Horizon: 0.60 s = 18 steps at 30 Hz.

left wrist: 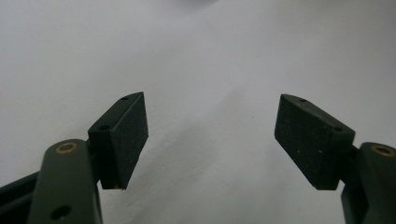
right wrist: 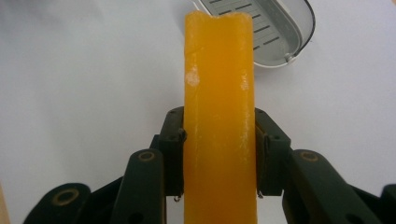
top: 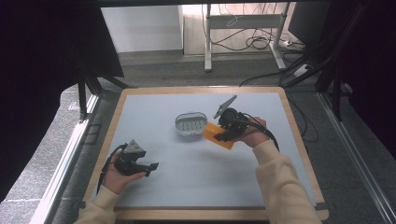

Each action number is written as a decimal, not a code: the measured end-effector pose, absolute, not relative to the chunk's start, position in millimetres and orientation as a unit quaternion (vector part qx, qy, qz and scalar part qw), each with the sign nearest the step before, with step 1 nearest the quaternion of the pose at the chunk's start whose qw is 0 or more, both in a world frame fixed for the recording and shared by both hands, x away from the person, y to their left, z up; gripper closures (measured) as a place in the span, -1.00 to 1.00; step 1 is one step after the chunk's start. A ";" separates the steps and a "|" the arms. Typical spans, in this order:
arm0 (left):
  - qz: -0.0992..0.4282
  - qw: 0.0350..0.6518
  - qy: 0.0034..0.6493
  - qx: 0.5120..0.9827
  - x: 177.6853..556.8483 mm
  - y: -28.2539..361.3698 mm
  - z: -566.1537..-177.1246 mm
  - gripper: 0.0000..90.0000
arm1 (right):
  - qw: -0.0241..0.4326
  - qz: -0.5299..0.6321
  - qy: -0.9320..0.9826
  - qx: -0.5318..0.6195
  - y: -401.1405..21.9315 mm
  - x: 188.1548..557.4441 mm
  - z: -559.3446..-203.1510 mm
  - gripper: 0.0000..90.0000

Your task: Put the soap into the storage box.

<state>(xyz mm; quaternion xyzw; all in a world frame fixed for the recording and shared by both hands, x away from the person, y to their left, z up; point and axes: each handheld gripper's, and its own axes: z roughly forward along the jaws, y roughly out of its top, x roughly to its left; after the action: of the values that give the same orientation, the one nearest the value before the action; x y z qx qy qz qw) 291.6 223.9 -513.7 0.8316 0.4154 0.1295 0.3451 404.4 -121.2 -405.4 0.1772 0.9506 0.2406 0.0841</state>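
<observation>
On the left of the high view, the left gripper (top: 152, 166) rests low over the table (top: 201, 186) near the person's edge, and its jaws stand wide apart with nothing between them. The left gripper view shows the same: two black pads (left wrist: 123, 140) with only bare table surface between. This gripper is well apart from the work, so it probably cannot help quickly if something slips.

In the middle stands the soap dish (top: 191, 124), a pale oval tray with a slotted insert. It is light-looking, and a push from the side could likely make it slide or tip.

To the right, the right gripper (top: 223, 136) is clenched on the orange soap bar (top: 215, 135), which is just beside the right rim of the dish and not yet inside it. In the right gripper view, the bar (right wrist: 219, 116) sticks out long beyond the pads and points toward the dish (right wrist: 280, 28). The pads hold only its lower part, so the smooth bar may rotate or slip out. If the far end strikes the rim, the bar may drop onto the table instead.
</observation>
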 end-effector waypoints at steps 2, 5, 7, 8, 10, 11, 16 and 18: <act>0.130 0.345 0.415 0.832 291.5 223.6 -513.8 -0.43 | 0.084 0.241 0.951 0.175 -119.4 407.4 -404.9 0.38; 0.129 0.344 0.417 0.831 291.4 223.5 -513.9 -0.43 | 0.084 0.242 0.951 0.175 -117.0 410.8 -404.4 0.38; 0.129 0.345 0.417 0.831 291.4 223.5 -513.9 -0.43 | 0.082 0.244 0.950 0.175 -115.1 413.6 -403.8 0.38; 0.129 0.345 0.417 0.831 291.5 223.5 -513.9 -0.43 | 0.082 0.244 0.950 0.175 -114.5 414.2 -403.4 0.37; 0.129 0.345 0.417 0.831 291.6 223.4 -514.0 -0.43 | 0.081 0.248 0.949 0.175 -113.2 416.0 -402.8 0.38; 0.129 0.344 0.417 0.831 291.7 223.2 -514.1 -0.43 | 0.078 0.250 0.949 0.175 -112.3 417.1 -403.0 0.38; 0.129 0.345 0.417 0.831 291.5 223.0 -513.8 -0.43 | 0.077 0.242 0.952 0.173 -105.8 422.3 -403.1 0.38; 0.129 0.346 0.417 0.830 291.5 223.6 -513.6 -0.43 | 0.074 0.243 0.952 0.172 -104.4 423.7 -401.5 0.38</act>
<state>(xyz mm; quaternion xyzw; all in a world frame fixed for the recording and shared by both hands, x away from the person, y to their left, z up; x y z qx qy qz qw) 291.5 223.6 -513.6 0.8302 0.4175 0.1294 0.3460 423.7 -104.4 -401.5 0.1719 0.9517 0.2433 0.0741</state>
